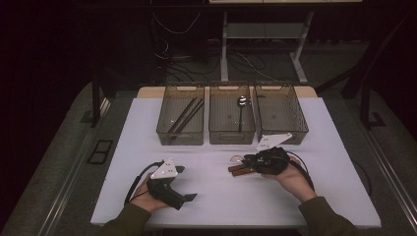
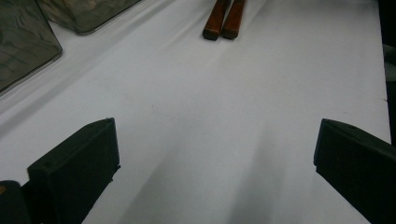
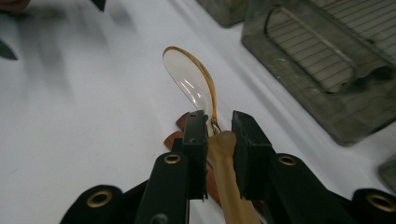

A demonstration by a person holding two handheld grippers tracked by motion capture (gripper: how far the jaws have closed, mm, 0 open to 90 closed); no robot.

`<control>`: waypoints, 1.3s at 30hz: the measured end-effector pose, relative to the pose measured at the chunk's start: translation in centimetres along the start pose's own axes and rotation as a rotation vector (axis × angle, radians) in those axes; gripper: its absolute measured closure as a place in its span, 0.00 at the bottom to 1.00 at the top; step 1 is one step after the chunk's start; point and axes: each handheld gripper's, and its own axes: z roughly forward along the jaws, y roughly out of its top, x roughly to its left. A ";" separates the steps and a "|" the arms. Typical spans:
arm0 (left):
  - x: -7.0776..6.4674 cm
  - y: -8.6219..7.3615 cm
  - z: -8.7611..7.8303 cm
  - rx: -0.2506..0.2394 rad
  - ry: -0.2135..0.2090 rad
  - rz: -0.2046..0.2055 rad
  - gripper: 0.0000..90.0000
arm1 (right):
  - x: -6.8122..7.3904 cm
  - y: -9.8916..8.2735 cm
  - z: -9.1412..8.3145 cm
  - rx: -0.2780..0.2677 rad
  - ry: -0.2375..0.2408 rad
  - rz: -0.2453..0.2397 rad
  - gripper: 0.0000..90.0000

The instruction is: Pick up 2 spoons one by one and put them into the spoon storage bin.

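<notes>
My right gripper [image 3: 219, 123] is shut on the pale handle of a clear plastic spoon [image 3: 189, 79] with an amber rim, its bowl pointing away from the jaws. In the high view this gripper [image 1: 247, 162] points left at the table's middle right, holding the spoon [image 1: 236, 158] just above a pair of brown chopsticks [image 1: 239, 169] that lie on the white table. The chopsticks [image 3: 179, 129] show under the jaws. My left gripper [image 1: 186, 183] rests at the front left, jaws wide open and empty [image 2: 217, 140], facing the chopstick ends [image 2: 224, 21].
Three smoky translucent bins stand in a row at the back: the left bin [image 1: 181, 135] holds dark chopsticks, the middle bin [image 1: 231, 132] holds a metal spoon [image 1: 241, 102], and the right bin [image 1: 287, 130] looks empty. The white table [image 1: 221, 206] has free room at the front.
</notes>
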 end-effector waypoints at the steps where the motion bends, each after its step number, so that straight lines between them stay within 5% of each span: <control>1: 0.0 0.0 0.0 0.001 0.000 -0.001 0.00 | -0.2 0.1 0.0 -0.006 -0.006 0.008 0.85; 22: 0.0 0.0 0.0 0.000 -0.003 -0.006 0.00 | -2.1 1.6 -0.6 -0.089 -0.087 0.110 0.85; 39: 0.0 0.0 0.0 0.002 -0.003 -0.006 0.00 | -3.8 4.8 -0.2 -0.128 -0.150 0.125 0.85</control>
